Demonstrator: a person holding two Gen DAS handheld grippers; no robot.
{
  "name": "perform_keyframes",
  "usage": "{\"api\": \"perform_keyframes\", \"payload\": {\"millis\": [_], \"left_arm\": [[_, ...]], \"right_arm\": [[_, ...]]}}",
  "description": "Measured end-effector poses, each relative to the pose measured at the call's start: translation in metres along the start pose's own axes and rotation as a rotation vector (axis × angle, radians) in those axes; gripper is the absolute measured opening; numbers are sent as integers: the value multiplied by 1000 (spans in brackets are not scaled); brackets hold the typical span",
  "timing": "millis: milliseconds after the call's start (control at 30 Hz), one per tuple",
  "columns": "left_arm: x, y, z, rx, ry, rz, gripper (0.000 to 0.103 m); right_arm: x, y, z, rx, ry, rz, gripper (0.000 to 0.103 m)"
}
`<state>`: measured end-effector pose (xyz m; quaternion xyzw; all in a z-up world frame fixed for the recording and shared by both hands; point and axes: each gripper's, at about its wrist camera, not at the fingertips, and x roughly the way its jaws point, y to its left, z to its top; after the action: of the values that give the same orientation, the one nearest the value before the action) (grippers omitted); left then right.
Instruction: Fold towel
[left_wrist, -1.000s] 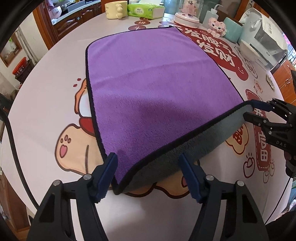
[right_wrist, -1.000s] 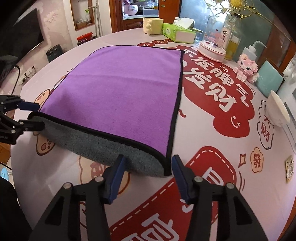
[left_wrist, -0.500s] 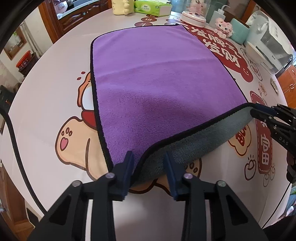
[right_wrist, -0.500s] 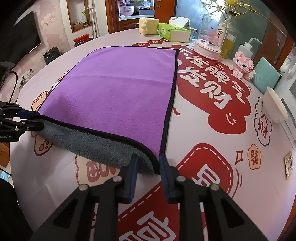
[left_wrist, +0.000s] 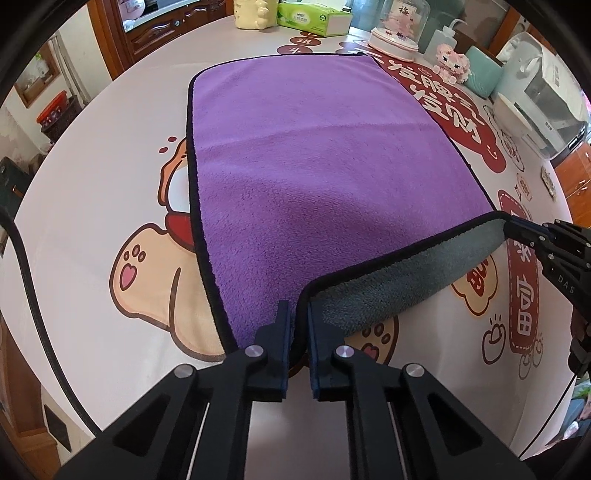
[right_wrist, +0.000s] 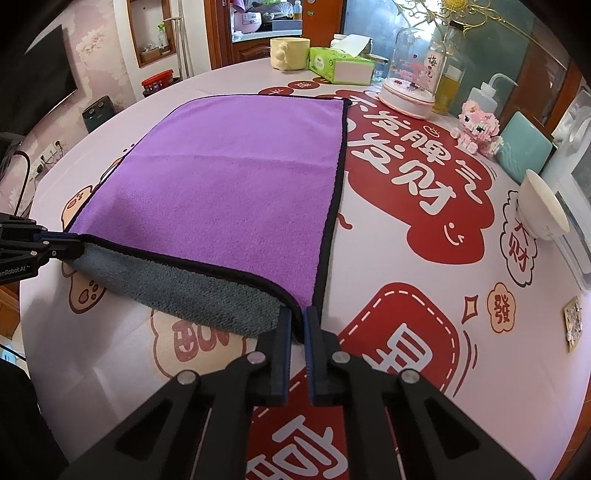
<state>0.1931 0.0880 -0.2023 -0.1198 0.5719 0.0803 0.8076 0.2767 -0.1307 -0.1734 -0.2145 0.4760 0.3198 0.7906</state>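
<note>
A purple towel (left_wrist: 317, 166) with a black hem and grey underside lies spread on the round table; it also shows in the right wrist view (right_wrist: 229, 184). My left gripper (left_wrist: 297, 317) is shut on the towel's near left corner. My right gripper (right_wrist: 297, 321) is shut on the near right corner. Both corners are lifted a little, so the near edge hangs between them with the grey underside (right_wrist: 192, 291) showing. The right gripper shows at the right edge of the left wrist view (left_wrist: 517, 229); the left gripper shows at the left edge of the right wrist view (right_wrist: 70, 245).
The table wears a pink cloth with red cartoon prints (right_wrist: 417, 192). Along the far side stand a yellow mug (right_wrist: 289, 52), a green tissue box (right_wrist: 340, 65), a glass dome (right_wrist: 410, 85), a pink block figure (right_wrist: 478, 127) and a white bowl (right_wrist: 543, 210).
Both grippers have closed from open onto the towel's near corners, and the near edge has lifted slightly off the table.
</note>
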Motion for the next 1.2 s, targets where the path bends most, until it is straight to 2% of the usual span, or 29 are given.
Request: {"api": "perform_keyframes", "payload": {"millis": [467, 700, 967, 1200], "left_arm": [[-15, 3, 1, 3, -31, -9, 4], [-42, 3, 16, 23, -92, -3, 4], [-83, 13, 47, 21, -193, 9, 4], [-102, 27, 81, 10, -278, 30, 4]], "right_arm": [[-14, 4, 6, 22, -24, -24, 5], [-34, 7, 18, 34, -77, -56, 5], [-64, 6, 52, 50, -177, -104, 5], [-79, 3, 92, 43, -276, -133, 5]]}}
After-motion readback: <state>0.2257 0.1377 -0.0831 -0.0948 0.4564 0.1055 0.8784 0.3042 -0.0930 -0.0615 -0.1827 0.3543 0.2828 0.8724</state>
